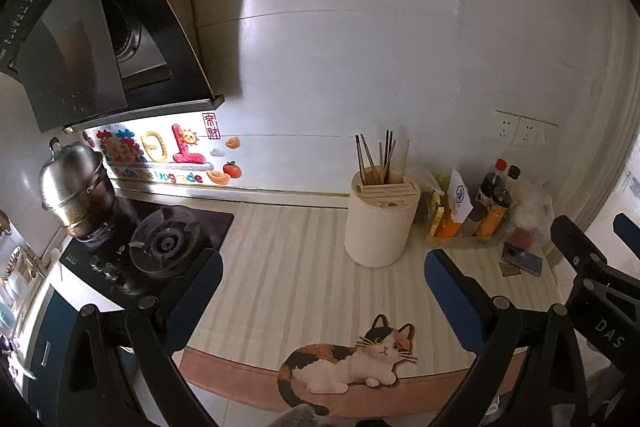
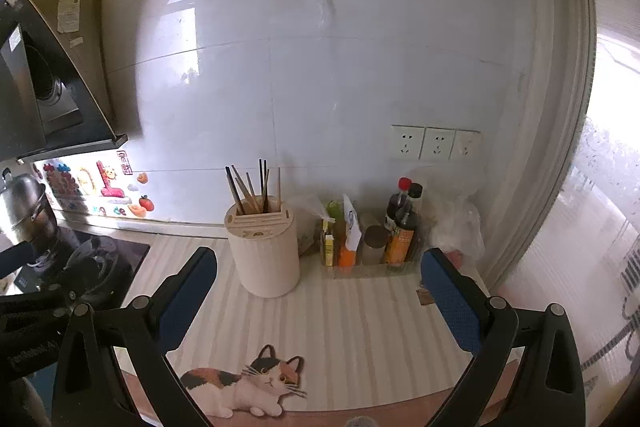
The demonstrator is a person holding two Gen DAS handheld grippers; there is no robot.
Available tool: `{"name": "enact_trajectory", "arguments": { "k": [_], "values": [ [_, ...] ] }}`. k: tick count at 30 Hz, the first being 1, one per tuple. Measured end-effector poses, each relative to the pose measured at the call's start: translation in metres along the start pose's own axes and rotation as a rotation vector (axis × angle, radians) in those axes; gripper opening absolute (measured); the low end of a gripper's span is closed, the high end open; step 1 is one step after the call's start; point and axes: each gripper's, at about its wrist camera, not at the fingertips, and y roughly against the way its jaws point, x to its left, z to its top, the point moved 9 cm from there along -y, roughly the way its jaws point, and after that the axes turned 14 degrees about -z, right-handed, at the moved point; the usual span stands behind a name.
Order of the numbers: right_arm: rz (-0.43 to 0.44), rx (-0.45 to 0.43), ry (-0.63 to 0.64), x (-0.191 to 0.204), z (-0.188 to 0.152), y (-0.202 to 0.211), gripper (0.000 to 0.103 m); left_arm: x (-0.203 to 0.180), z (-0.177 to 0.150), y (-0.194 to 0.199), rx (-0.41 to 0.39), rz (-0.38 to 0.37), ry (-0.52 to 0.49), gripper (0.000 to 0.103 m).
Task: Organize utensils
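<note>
A cream cylindrical utensil holder [image 1: 379,223] [image 2: 266,253] stands on the striped counter mat near the wall. Several chopsticks [image 1: 377,157] [image 2: 252,187] stick up from its back slot. My left gripper [image 1: 322,269] hovers open above the mat, short of the holder, with nothing between its blue pads. My right gripper [image 2: 318,267] is likewise open and empty, with the holder just ahead of its left finger. In the left wrist view, the right gripper's black frame [image 1: 592,267] shows at the right edge.
A gas hob [image 1: 160,243] with a steel pot [image 1: 76,183] sits at the left under a range hood [image 1: 92,39]. Sauce bottles and packets [image 2: 376,231] crowd the back right corner beside a phone [image 1: 522,261]. A cat-print mat [image 2: 248,383] covers the front edge.
</note>
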Motion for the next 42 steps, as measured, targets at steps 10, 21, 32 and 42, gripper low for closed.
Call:
{"name": "enact_trajectory", "arguments": {
  "k": [10, 21, 32, 42],
  "values": [
    [-0.002, -0.001, 0.021, 0.0005, 0.0063, 0.0102, 0.103, 0.0019, 0.0000, 0.0046, -0.002, 0.007, 0.006, 0.103],
    [-0.006, -0.001, 0.025, -0.0031, 0.0077, 0.0092, 0.103, 0.0018, 0.0018, 0.0042, -0.005, 0.018, 0.005, 0.103],
    [0.002, 0.009, 0.029, -0.0035, 0.0064, 0.0054, 0.103, -0.0009, 0.0044, 0.0015, -0.004, 0.022, -0.002, 0.103],
    [0.000, 0.009, 0.030, -0.0046, 0.0056, 0.0041, 0.103, -0.0003, 0.0028, 0.0011, -0.002, 0.019, -0.006, 0.103]
  ]
}}
